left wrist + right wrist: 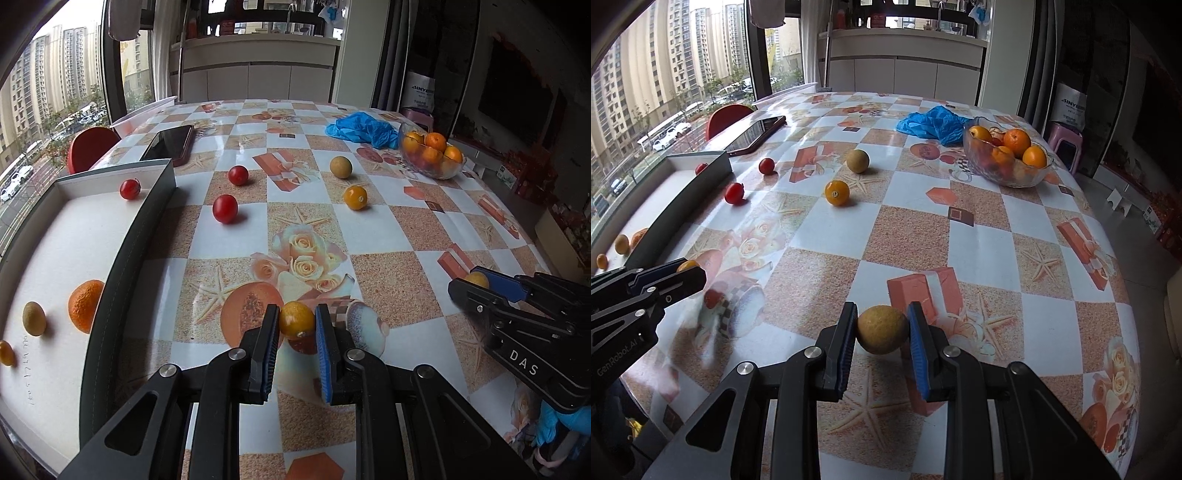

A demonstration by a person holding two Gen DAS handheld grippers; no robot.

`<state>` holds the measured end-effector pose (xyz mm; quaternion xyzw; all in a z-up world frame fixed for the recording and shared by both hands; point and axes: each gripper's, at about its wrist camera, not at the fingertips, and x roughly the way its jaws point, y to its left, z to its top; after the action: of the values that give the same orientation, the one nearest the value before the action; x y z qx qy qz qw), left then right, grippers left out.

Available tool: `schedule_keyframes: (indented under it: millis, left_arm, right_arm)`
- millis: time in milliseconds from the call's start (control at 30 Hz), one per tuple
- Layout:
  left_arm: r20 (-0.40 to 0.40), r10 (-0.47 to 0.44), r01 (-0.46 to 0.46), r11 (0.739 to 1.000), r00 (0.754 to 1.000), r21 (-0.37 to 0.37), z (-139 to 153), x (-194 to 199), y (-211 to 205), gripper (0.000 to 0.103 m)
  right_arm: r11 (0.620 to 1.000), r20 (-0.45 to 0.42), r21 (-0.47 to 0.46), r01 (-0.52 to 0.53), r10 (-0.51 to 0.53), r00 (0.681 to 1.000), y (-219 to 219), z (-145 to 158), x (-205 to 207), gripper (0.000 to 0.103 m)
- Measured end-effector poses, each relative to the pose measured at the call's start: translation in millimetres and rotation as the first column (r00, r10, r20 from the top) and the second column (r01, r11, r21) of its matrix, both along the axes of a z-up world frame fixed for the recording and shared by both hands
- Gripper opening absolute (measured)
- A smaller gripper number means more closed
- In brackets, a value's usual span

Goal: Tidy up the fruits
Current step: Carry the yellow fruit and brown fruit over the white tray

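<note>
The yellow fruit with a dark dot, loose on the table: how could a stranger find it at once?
Start at the glass bowl of oranges, then look left across the table. Two round fruits lie close together; the yellow fruit is the nearer. Its neighbour, the tan fruit, is dull, while this one is bright and shiny.

Three red tomatoes [225, 209], three brown fruits [340, 167], one tray [122, 258].

Daylit window [55, 103] onto tower blocks, white counter cabinets [255, 74], perhaps a dark wall screen [517, 96].
</note>
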<state>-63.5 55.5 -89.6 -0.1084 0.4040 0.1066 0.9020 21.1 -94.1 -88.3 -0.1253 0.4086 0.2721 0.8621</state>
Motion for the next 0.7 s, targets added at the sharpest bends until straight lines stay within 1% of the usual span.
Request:
schedule_keyframes:
  millis: [133, 233, 333, 467, 567, 700]
  left_arm:
    - [0.036, 0.024, -0.022, 0.998, 0.999, -0.056, 11, -15, 19, 0.020]
    - [0.059, 0.040, -0.035, 0.997, 0.998, -0.072, 20, -25, 31, 0.020]
    - [0.087, 0.046, -0.041, 0.997, 0.995, -0.061, 30, -34, 38, 0.021]
    - [0.107, 0.071, -0.065, 0.997, 0.992, -0.051, 38, -46, 50, 0.020]
    - [0.106, 0.103, -0.098, 0.994, 0.989, -0.048, 40, -53, 64, 0.020]
    - [0.099, 0.164, -0.162, 0.986, 0.981, -0.025, 40, -64, 88, 0.020]
  right_arm:
    - [0.999, -0.021, 0.038, 0.007, -0.006, 1.000, 1, 9, 0, 0.030]
    - [0.998, -0.045, 0.058, 0.011, -0.008, 0.999, 3, 12, 2, 0.030]
    - [0.998, -0.059, 0.068, 0.002, 0.002, 0.998, 11, 15, 0, 0.030]
    - [0.996, -0.064, 0.076, -0.040, 0.044, 0.997, 30, 22, -5, 0.030]
    - [0.992, -0.063, 0.082, -0.092, 0.097, 0.993, 53, 28, -13, 0.030]
    - [0.980, -0.059, 0.087, -0.176, 0.182, 0.982, 93, 36, -25, 0.030]
